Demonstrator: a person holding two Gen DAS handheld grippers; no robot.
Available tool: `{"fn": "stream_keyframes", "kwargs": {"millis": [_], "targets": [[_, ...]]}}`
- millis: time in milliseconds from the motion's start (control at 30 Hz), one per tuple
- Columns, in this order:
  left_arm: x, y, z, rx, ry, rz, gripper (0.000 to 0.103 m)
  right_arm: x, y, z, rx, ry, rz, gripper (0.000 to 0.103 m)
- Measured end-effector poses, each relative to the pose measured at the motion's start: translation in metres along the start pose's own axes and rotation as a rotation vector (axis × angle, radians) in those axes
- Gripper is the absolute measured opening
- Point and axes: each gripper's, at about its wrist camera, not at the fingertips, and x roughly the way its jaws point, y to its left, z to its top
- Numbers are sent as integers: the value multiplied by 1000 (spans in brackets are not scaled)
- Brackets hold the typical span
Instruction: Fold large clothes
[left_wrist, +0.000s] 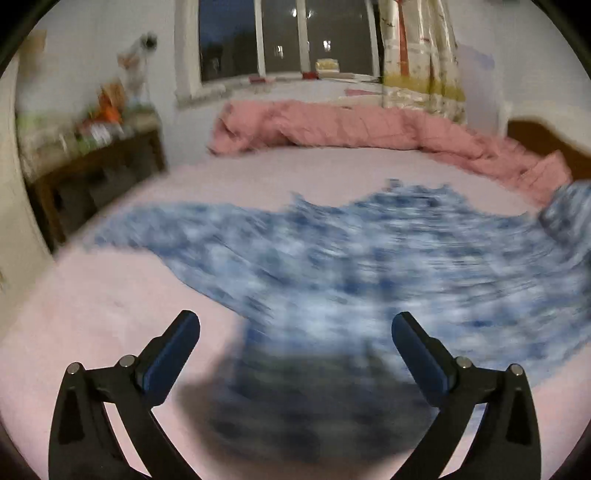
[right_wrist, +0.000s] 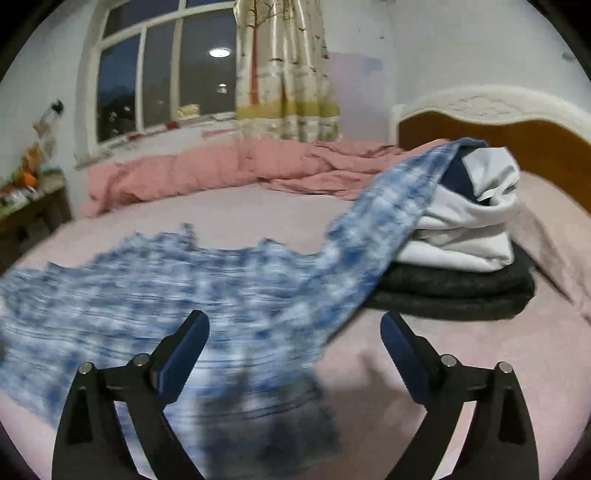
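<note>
A blue-and-white mottled knitted garment (left_wrist: 351, 258) lay spread across the pale pink bedsheet (left_wrist: 110, 295), one sleeve draped up onto a stack of folded white and dark grey clothes (right_wrist: 461, 258). The left gripper (left_wrist: 295, 334) and right gripper (right_wrist: 294, 330) hovered above it, fingers wide apart, holding nothing.

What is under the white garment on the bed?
The white garment tops a folded dark grey pile; a navy piece shows inside it. Anything deeper in the stack is covered.
</note>
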Motion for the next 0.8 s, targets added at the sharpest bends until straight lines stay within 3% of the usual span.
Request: {"fn": "stream_keyframes", "kwargs": {"millis": [67,133,233,333,400,567,800], "targets": [[-7,-13,-5,-34,3,-67,103,1,11,-4,2,66,97,103],[-7,-30,-10,0,7,-41,103,9,29,-10,-53,162,140,103],[1,-50,-19,102,40,31,103,30,52,-32,-181,296,86,103],[21,-55,-34,144,139,73,103,46,61,-53,-278,372,5,103],[38,-58,-44,153,220,81,103,48,61,-56,-272,382,7,103],[41,-46,-47,102,226,34,103,49,60,-59,-261,376,13,103],[42,-46,-49,116,218,53,103,48,58,-60,-260,368,14,103]]}}
